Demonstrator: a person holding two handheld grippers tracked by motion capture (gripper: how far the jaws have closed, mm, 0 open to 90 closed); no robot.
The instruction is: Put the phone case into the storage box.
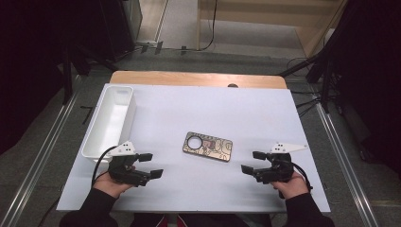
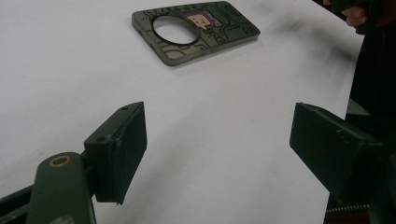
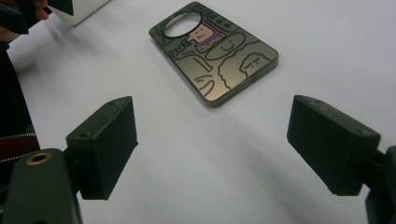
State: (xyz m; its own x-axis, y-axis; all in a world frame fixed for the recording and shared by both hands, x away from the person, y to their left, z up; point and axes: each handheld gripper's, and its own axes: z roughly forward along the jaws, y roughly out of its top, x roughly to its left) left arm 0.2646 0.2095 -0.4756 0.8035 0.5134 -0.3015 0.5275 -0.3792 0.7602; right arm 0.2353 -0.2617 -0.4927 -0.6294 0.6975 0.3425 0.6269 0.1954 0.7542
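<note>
A phone case (image 1: pixel 208 146) with a round camera hole and cartoon line drawings lies flat near the middle of the white table. The left gripper view has the phone case (image 2: pixel 196 30) ahead of its jaws, and the right gripper view has the phone case (image 3: pixel 215 49) ahead of its own. My left gripper (image 1: pixel 151 164) rests near the front left, jaws wide apart and pointing right, nothing between them. My right gripper (image 1: pixel 253 161) rests near the front right, open and pointing left, also with nothing in it. The two grippers flank the case without touching it.
A long white bin (image 1: pixel 109 120) stands along the table's left edge, behind my left gripper. The white table top (image 1: pixel 265 113) ends close to both hands at the front. A wooden strip (image 1: pixel 198 78) runs along the far edge.
</note>
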